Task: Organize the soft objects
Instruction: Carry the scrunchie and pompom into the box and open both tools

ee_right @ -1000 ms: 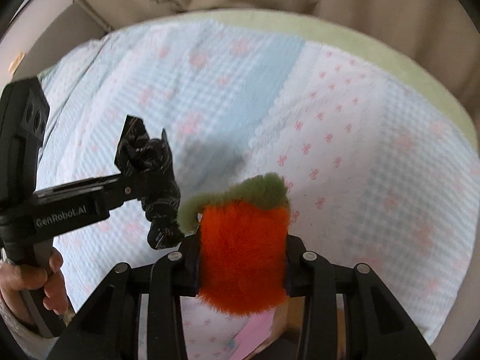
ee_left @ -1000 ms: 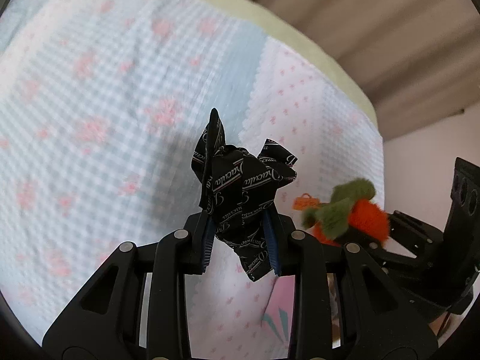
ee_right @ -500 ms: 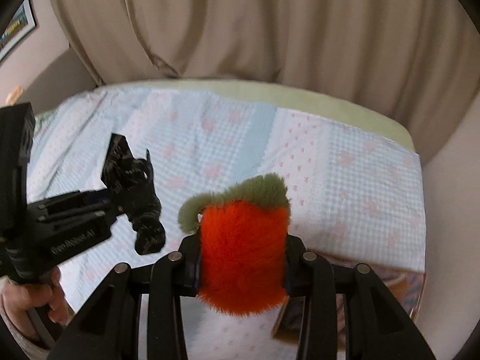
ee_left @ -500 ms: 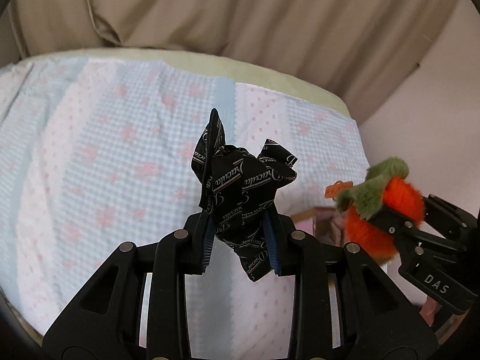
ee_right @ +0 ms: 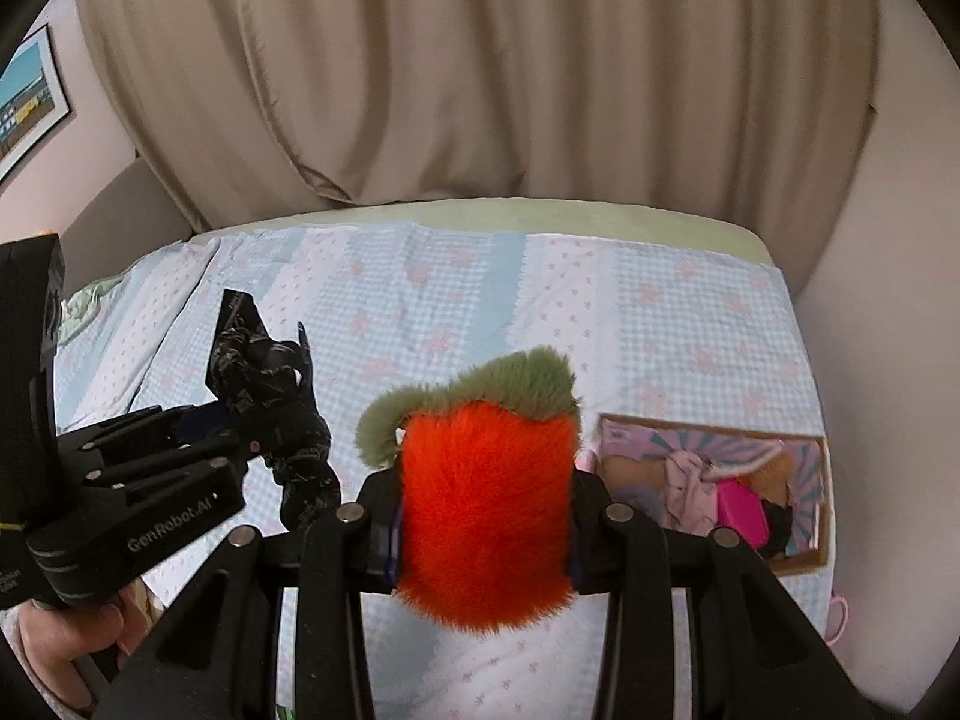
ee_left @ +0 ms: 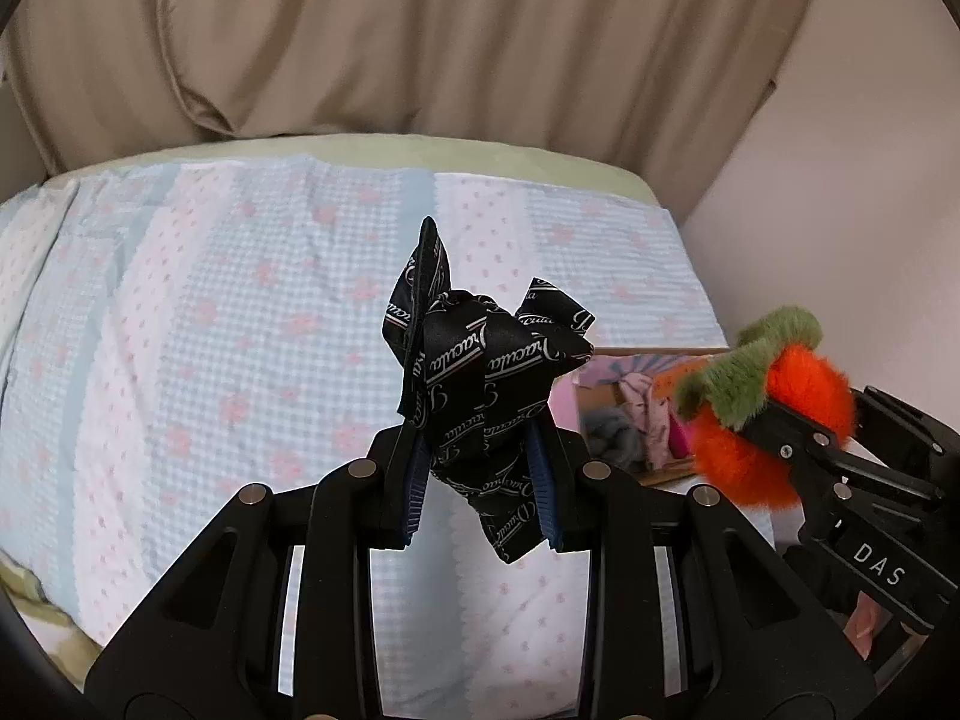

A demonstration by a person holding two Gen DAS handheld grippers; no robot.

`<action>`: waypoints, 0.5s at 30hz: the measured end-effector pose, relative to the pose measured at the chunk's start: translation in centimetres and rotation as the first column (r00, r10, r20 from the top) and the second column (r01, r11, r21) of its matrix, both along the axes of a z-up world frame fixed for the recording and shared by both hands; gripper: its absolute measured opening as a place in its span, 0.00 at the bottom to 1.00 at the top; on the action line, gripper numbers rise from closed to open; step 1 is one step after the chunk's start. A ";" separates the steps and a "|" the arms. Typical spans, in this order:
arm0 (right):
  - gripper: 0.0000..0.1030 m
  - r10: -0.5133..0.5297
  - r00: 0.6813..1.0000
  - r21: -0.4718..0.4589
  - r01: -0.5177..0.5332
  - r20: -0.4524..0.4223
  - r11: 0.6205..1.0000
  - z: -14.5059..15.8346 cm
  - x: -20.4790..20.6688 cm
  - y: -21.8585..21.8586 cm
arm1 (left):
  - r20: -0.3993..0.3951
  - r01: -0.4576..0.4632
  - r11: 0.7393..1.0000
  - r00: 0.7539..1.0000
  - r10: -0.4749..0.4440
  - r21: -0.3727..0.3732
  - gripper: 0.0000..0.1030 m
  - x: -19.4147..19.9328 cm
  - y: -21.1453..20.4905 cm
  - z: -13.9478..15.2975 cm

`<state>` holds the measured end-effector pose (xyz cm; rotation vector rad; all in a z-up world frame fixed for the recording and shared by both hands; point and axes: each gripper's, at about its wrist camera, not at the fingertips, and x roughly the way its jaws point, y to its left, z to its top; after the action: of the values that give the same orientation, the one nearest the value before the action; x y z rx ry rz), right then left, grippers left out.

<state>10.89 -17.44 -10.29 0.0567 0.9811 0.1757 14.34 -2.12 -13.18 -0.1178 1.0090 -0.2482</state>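
I'm mid-carry. The bed (ee_right: 660,312) with its pale blue-and-pink quilt looks bare of loose items in both views, so I judge the collecting mostly done. The cardboard box (ee_right: 822,546) sits on the quilt at the right side, already holding a pink garment, a magenta item and some darker pieces; hard to name them at this size. Left to do: get both held things into that box.

My right gripper (ee_right: 483,516) is clamped on the orange plush toy (ee_right: 486,510) with a green fuzzy top, raised above the quilt, just left of the box in the right wrist view. My left gripper (ee_left: 480,474) is pinched tight on the black printed fabric (ee_left: 474,372), a crumpled tie or scarf, up off the bed and farther from the box.

Writing: the fabric repeats a white script word, maybe "Dracula", not sure. The right gripper body reads "DAS" in the left wrist view; the left one reads "GenRobot.AI". A framed picture (ee_right: 27,102) hangs on the wall at far left, nothing legible.
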 end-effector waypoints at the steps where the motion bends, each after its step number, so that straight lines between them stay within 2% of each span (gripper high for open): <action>1: 0.34 -0.008 1.000 -0.002 0.008 0.002 1.000 0.1 -0.3 -0.8 | 0.004 0.005 1.000 1.000 -0.005 0.001 0.26 -0.2 -0.8 0.2; 7: 0.34 -0.085 0.996 -0.019 0.086 0.009 0.996 0.5 -1.8 -7.2 | 0.004 0.046 0.999 0.999 -0.046 -0.015 0.26 -0.5 -6.9 0.1; 15: 0.34 -0.192 0.981 -0.051 0.190 -0.026 0.980 -1.5 -1.9 -17.1 | -0.042 0.132 0.990 0.990 -0.134 -0.047 0.26 0.6 -17.4 -2.7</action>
<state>9.00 -34.57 -11.77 0.1092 1.0042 -0.0257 14.91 -19.57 -15.93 -0.0964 1.0582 -0.3917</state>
